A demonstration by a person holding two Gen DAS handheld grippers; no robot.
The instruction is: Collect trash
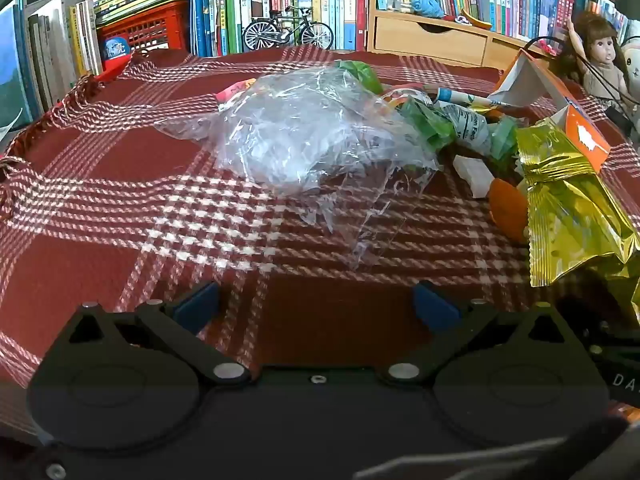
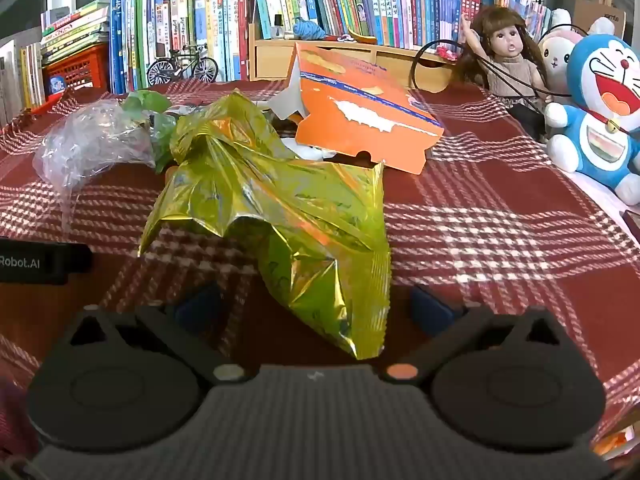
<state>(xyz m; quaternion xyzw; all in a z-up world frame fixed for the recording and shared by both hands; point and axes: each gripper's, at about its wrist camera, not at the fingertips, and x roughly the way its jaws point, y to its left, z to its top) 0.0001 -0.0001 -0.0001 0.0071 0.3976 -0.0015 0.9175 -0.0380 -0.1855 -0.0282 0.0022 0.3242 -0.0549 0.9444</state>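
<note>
Trash: crinkled gold foil wrapper (image 2: pixel 280 216), clear plastic (image 1: pixel 316 136).

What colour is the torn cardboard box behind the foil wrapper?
Orange, with a white torn strip; the torn cardboard box shows best in the right wrist view, behind the foil wrapper.

Left gripper (image 1: pixel 316 306): matte black body, two round housings, angled black linkage bars; silver pivot pins and small screws catch the light; blue pads (image 1: pixel 198 306) tip the fingers; white letters "DA" at its right edge; right gripper (image 2: pixel 316 308): same black build, ribbed grey centre, one pin glowing orange.
</note>
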